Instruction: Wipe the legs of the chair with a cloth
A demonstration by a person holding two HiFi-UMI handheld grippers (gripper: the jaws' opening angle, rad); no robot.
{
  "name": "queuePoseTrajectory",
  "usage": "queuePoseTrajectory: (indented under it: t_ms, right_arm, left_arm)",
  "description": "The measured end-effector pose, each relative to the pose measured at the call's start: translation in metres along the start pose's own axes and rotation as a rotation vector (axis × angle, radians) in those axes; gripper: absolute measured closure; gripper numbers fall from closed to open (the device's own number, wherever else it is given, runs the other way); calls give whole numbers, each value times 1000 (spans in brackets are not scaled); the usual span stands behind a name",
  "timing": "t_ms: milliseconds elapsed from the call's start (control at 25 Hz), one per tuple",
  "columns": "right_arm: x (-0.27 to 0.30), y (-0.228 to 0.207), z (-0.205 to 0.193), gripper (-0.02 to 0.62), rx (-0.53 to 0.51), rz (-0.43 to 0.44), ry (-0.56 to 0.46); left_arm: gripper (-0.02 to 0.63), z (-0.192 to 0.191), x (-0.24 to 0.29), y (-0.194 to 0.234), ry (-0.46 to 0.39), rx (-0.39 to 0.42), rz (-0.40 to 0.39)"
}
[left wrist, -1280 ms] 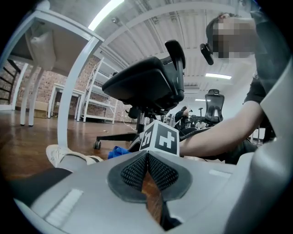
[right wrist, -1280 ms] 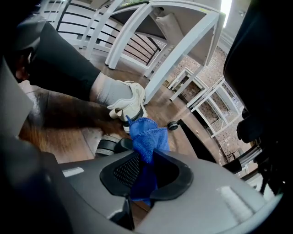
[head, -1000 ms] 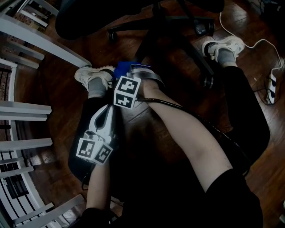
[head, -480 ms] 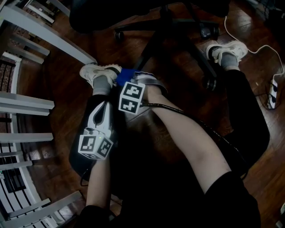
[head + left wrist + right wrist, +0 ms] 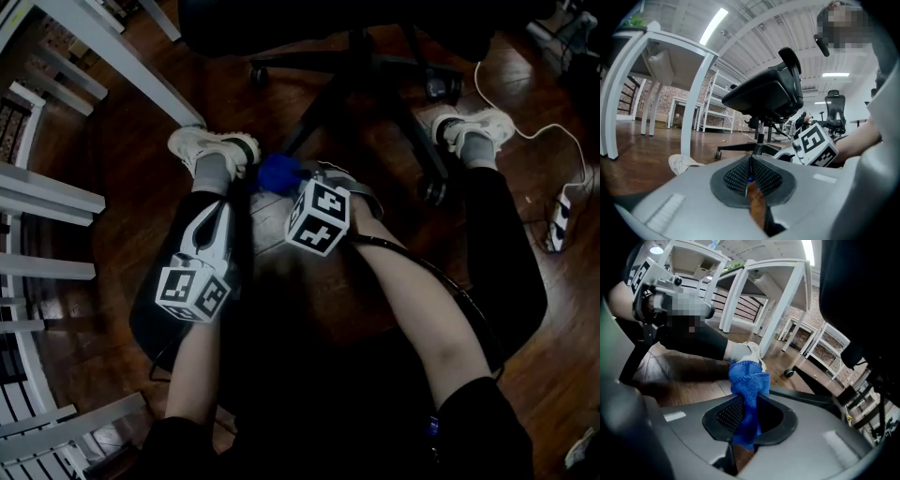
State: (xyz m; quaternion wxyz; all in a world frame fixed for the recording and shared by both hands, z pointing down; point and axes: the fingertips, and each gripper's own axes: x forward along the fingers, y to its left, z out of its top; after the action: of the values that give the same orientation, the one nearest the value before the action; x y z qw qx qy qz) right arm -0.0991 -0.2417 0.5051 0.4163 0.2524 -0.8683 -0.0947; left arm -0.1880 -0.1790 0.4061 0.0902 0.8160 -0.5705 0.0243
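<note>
Dark wooden floor [image 5: 122, 187], white desk frames [image 5: 56, 197] along the left, a white power strip [image 5: 561, 214] with its cable at the right. In front, a black office chair [image 5: 356, 19], seen steeply from above, with the person's legs stretched toward it.

Right gripper [image 5: 298, 183]: jaws closed on a blue cloth [image 5: 277, 173], pinched about the middle, one bunch standing out past the tips and a tail hanging down behind the pads. Cloth low over the floor, just beside the left shoe [image 5: 202, 148].

Left gripper [image 5: 214, 211]: jaws pressed fully together, nothing between them. Lying over the person's left leg, pointing about level, taking no part in the work.

Deciding relation: nearest chair leg [image 5: 323, 108] just beyond the cloth, up and to the right of it in the head view, with its long axis leading from near the jaws away to the central hub [image 5: 361, 52]. In the right gripper view, the same leg as a dark bar [image 5: 811, 397] passing close behind the cloth toward the right. Contact between cloth and leg: not possible to tell.

Right hand clearly the nearer one. Next move, by judgement: pressing the cloth on this leg and stroking along its length, not across. Far legs [image 5: 412, 112] well apart from the cloth.
</note>
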Motion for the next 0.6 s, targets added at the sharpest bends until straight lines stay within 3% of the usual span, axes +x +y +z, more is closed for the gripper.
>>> queuePoseTrajectory:
  t_ms: [440, 600]
  right_arm:
    - [-107, -63, -54, 514, -57, -159, -10]
    - [-121, -81, -57, 514, -137, -221, 3]
  left_arm:
    - [601, -5, 27, -42, 12, 113, -109]
    - [601, -8, 22, -56, 24, 166, -155]
